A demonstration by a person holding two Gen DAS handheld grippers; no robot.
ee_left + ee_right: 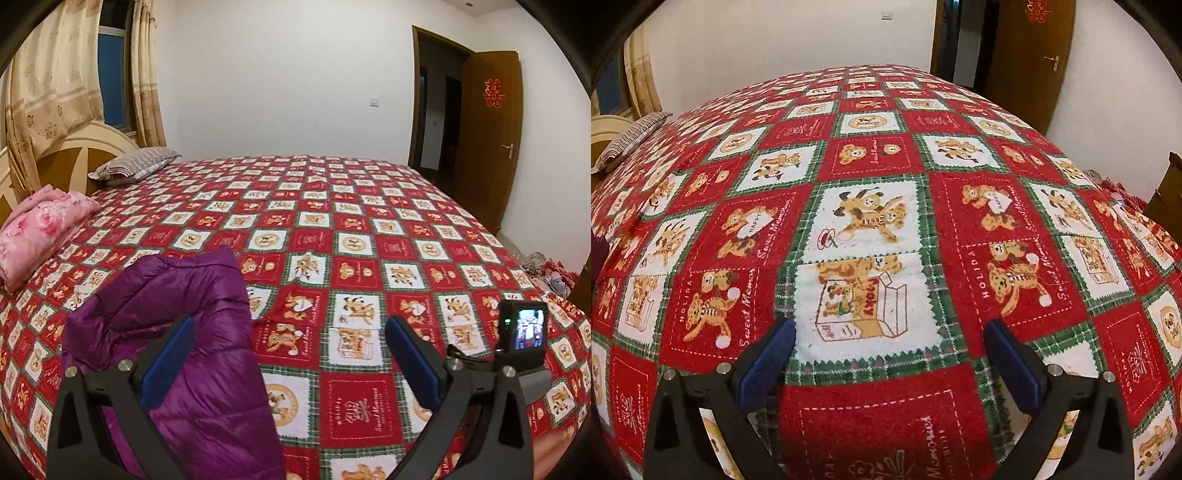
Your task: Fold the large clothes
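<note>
From low over the near edge of the bed, the bedspread (332, 229) is viewed by the left wrist camera, faced across it toward the wall (288, 74) and door (487, 140). The same bedspread (868, 229) is seen closer and more steeply downward by the right wrist camera; bedspread, pillow (631, 136) and door (1030, 55) are shared.
</note>
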